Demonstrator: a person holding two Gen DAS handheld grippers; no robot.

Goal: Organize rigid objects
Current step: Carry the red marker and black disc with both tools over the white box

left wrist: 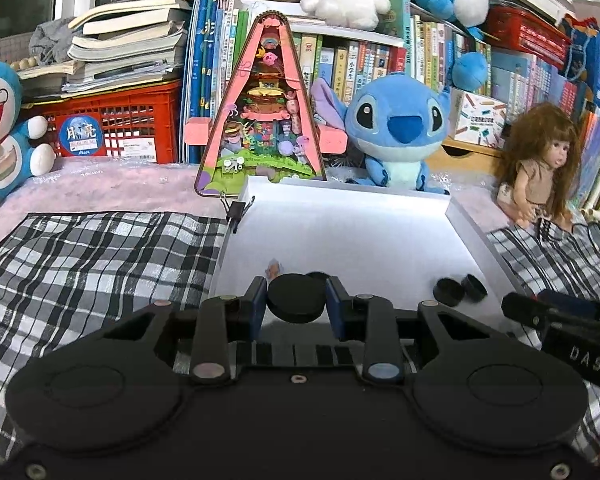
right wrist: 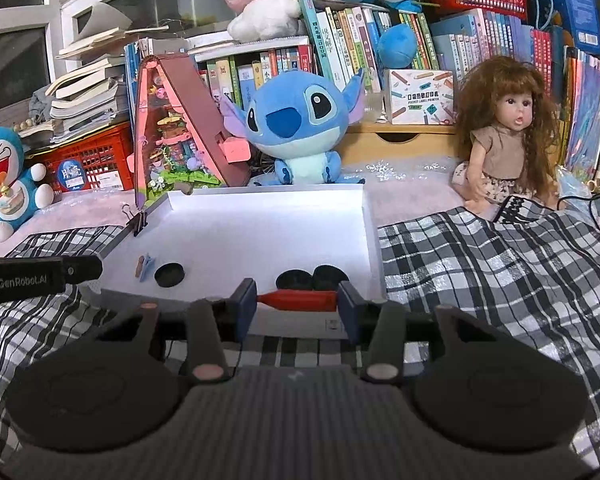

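A white tray (left wrist: 380,196) lies on the checked cloth. My left gripper (left wrist: 297,299) is shut on a black round disc (left wrist: 296,296) and holds it over the tray's near edge. Another black disc (left wrist: 320,276) peeks out behind it, next to a small clip (left wrist: 273,269). Two black discs (left wrist: 448,291) lie at the tray's right. My right gripper (right wrist: 298,300) is shut on a red cylindrical piece (right wrist: 298,300), held crosswise at the tray's near edge (right wrist: 292,326). In the right wrist view one disc (right wrist: 169,275) lies beside pegs (right wrist: 145,266) and two discs (right wrist: 312,277) lie behind the red piece.
A black binder clip (left wrist: 236,210) grips the tray's far left corner. Behind the tray stand a pink triangular toy house (left wrist: 262,120), a Stitch plush (left wrist: 396,132), a doll (left wrist: 540,160), a Doraemon plush (left wrist: 0,140) and a red crate (left wrist: 116,124). Checked cloth (left wrist: 100,264) flanks the tray.
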